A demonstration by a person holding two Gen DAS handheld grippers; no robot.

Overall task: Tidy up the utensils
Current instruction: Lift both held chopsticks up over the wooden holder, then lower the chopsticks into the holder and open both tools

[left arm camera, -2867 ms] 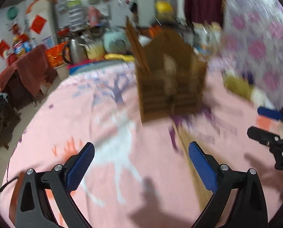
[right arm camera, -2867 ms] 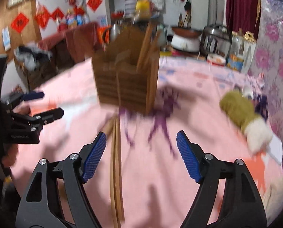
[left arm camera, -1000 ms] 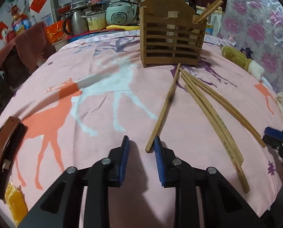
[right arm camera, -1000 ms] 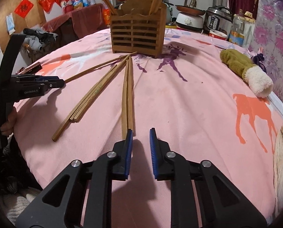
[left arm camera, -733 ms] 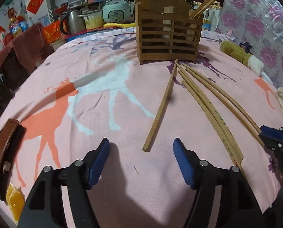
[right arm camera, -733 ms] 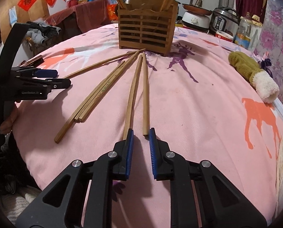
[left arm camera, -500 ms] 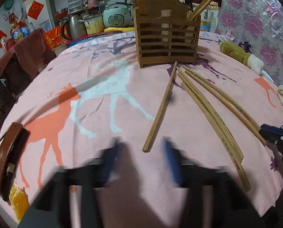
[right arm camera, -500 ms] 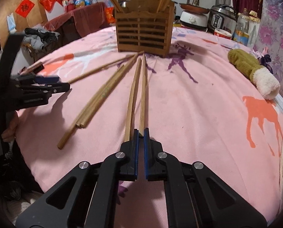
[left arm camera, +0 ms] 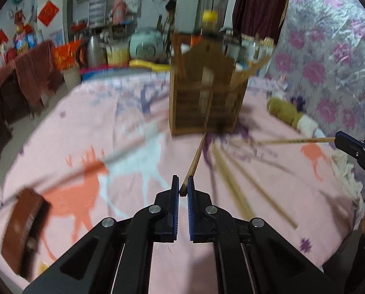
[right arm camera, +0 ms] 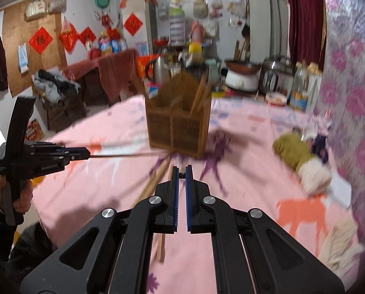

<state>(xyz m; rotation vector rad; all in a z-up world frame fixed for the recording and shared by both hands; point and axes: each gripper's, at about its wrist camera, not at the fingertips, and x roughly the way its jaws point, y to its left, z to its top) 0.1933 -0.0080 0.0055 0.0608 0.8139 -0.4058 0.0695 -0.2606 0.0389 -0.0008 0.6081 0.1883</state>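
Note:
The wooden utensil holder stands on the pink cloth with a few chopsticks upright in it. My left gripper is shut on the near end of one chopstick, raised off the cloth and pointing toward the holder. My right gripper is shut on another chopstick, also lifted; in the right wrist view only its end shows between the pads. Several more chopsticks lie fanned on the cloth in front of the holder.
A green and white plush lies right of the holder. A brown case rests at the left edge and a cream cloth at the right. Kettles and cookers crowd the counter behind.
Both grippers have closed, each on the near end of a chopstick. Both have risen, lifting those chopsticks off the cloth.

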